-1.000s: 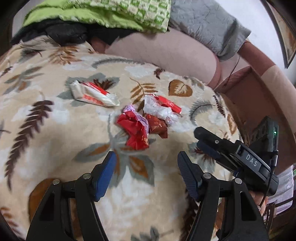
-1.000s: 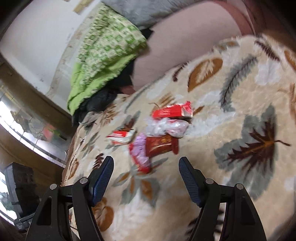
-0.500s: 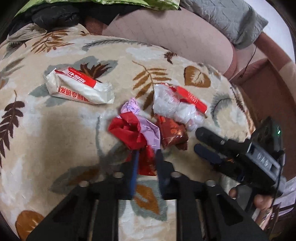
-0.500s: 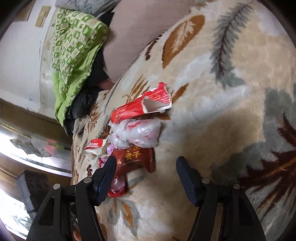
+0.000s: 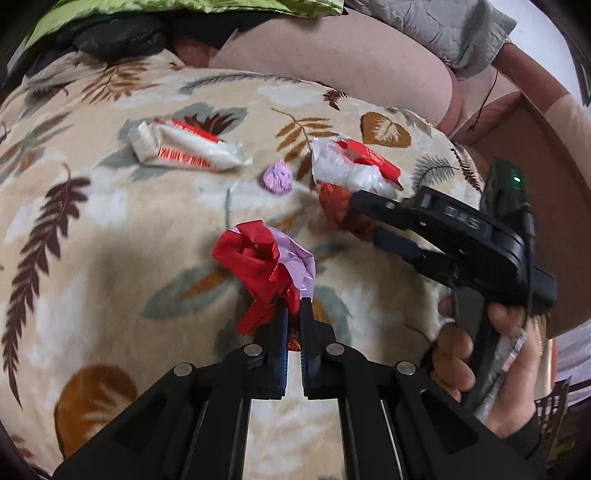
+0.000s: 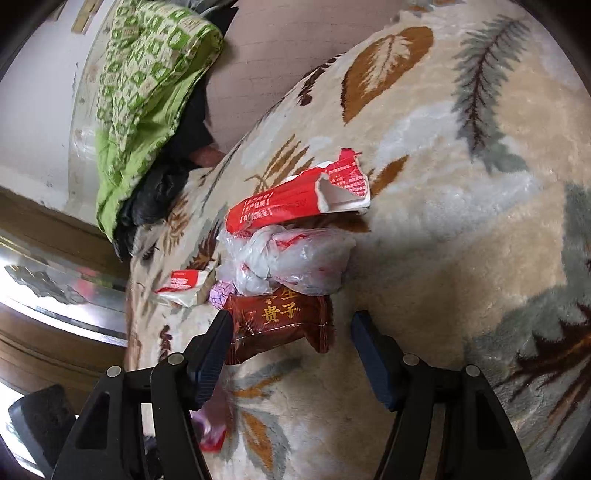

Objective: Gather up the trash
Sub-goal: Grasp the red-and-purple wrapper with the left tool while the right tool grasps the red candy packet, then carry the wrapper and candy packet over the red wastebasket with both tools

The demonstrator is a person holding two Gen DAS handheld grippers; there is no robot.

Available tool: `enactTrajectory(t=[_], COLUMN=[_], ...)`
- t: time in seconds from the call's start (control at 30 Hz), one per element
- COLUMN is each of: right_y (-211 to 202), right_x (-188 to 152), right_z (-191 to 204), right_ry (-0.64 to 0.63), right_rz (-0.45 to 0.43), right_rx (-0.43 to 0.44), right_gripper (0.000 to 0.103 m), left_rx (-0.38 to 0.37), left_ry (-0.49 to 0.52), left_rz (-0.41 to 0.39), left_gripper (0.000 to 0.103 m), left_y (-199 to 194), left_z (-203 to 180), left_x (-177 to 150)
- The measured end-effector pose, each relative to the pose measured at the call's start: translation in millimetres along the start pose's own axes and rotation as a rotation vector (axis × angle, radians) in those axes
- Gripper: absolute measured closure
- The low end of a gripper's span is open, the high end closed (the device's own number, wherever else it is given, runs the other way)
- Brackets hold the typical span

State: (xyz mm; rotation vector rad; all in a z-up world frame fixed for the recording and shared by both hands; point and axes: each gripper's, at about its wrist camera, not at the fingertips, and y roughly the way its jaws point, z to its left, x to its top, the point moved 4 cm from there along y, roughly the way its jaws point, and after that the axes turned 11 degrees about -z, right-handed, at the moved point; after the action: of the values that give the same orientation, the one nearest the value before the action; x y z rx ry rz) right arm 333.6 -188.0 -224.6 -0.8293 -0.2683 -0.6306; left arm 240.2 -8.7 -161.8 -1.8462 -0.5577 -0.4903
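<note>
My left gripper (image 5: 293,314) is shut on a crumpled red and lilac wrapper (image 5: 264,256) and holds it just above the leaf-patterned blanket (image 5: 92,236). My right gripper (image 6: 290,332) is open, its jaws on either side of a dark red snack packet (image 6: 277,323); it also shows in the left wrist view (image 5: 373,218) over that packet (image 5: 338,205). Beyond lie a clear plastic bag (image 6: 291,260), a torn red and white carton (image 6: 306,199), a white and red wrapper (image 5: 184,149) and a small lilac ball (image 5: 277,181).
A pink sofa back (image 5: 332,62) rises behind the blanket, with a green patterned cloth (image 6: 147,85), a black item (image 5: 118,37) and a grey quilt (image 5: 436,26) on it. A brown armrest (image 5: 517,147) is at the right.
My left gripper closed on the red and lilac wrapper and lifted it away from the pile, uncovering the lilac ball. My right gripper moved in around the dark red packet.
</note>
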Motion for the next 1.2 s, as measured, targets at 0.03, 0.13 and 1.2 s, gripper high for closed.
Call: enactTrajectory(t=[0.03,0.13,1.2], right_y=[1,9,-77], right_x=[0,-8,-51], right_z=[1,3,44], right_ry=[0.004,0.028,-0.104], right_rz=[0.003,0.058,0.009], right_rx=[0.004,0.041,0.058], right_gripper=[0.046,0.073,0.085], left_rx=[-0.002,-0.005,0.022], left_ry=[0.003,0.003,-0.031], left_rz=[0.002,-0.005,-0.115], left_gripper=[0.098,0.098,0.098], left_y=[-3,-12,-93], left_z=[-1,-1,35], left_x=[-1,-2,-19])
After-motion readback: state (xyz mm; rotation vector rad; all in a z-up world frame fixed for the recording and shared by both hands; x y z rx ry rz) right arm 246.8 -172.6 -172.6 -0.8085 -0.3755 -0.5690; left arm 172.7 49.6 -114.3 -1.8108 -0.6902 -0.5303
